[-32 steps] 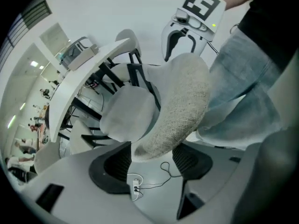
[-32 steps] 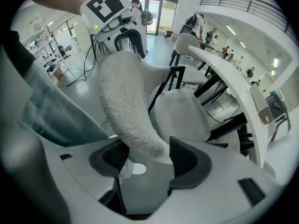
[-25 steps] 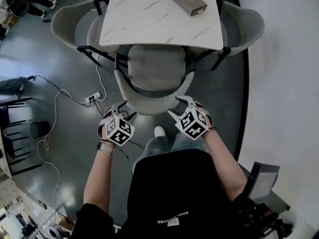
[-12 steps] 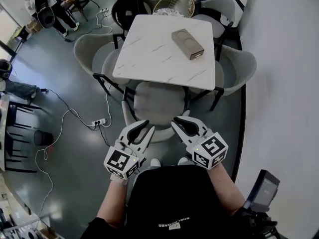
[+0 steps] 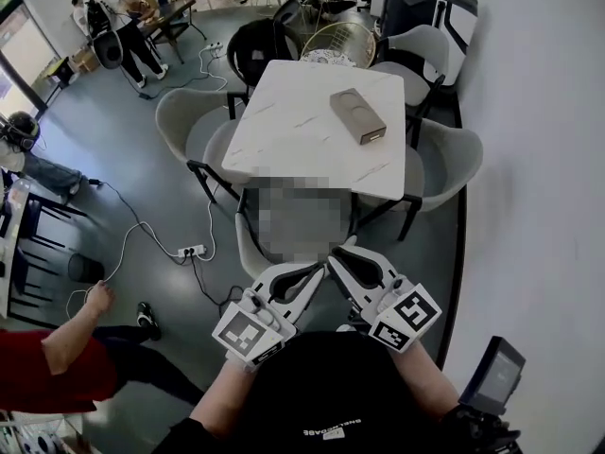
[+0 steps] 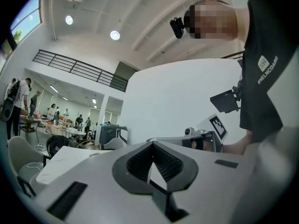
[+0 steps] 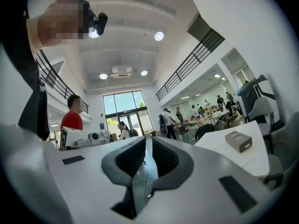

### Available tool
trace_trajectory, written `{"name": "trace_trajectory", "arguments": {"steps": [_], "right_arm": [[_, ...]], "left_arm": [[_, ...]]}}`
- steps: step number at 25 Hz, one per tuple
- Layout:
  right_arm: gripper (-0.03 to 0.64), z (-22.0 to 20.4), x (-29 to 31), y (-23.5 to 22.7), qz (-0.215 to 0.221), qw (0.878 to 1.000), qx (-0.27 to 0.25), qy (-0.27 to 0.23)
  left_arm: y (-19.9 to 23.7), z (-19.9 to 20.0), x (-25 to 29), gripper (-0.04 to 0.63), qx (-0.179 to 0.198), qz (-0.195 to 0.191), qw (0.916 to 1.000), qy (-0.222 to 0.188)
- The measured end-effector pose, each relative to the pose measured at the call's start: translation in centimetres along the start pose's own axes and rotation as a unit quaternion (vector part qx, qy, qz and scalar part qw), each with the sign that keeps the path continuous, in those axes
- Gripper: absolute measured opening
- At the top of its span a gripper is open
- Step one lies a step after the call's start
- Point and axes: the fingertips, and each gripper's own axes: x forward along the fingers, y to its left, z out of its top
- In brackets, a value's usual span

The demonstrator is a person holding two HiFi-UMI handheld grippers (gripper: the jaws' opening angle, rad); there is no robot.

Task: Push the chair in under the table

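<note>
A flat brown box (image 5: 357, 115) lies slantwise, with one grey armchair (image 5: 180, 121) to its left and a second grey armchair (image 5: 456, 164) to its right. On the grey floor (image 5: 132, 178) a white power strip (image 5: 192, 251) trails white cables. At the lower left, a person's red-sleeved arm (image 5: 43, 357) reaches in near a black shoe (image 5: 145, 316).

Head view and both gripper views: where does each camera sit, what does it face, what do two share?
Head view: on the head, steeply down onto table, chairs; shows shirt, forearms, left gripper, right gripper.
Left gripper view: on that gripper, level along its shut fingers toward a white wall; torso at right.
Right gripper view: on that gripper, level along fingers that have just been closing, nothing between, toward the hall; shirt at left.
Shared: box, head and right gripper views.
</note>
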Motion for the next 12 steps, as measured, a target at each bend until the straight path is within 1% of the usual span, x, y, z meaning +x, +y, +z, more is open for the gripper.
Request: {"name": "trace_trajectory", "arguments": {"steps": [3, 5, 8, 12], "right_arm": [[0.052, 0.8, -0.8, 0.2, 0.001, 1.0, 0.009, -0.018], [0.052, 0.9, -1.2, 0.3, 0.0, 1.0, 0.014, -0.024], [0.052, 0.5, -1.8, 0.5, -0.003, 1.0, 0.006, -0.025], [0.037, -0.2, -2.4, 1.0, -0.012, 1.0, -0.012, -0.019]], "left_arm": [[-0.8, -0.4, 0.0, 0.006, 0.005, 0.001, 1.0, -0.003], [-1.1, -0.2, -0.1, 0.005, -0.019, 0.001, 0.9996, -0.021], [-1.4, 0.3, -0.2, 0.005, -0.062, -0.015, 0.9966, -0.052], [-2.0, 0.6, -0.4, 0.006, -0.093, -0.044, 0.9923, -0.068]]}}
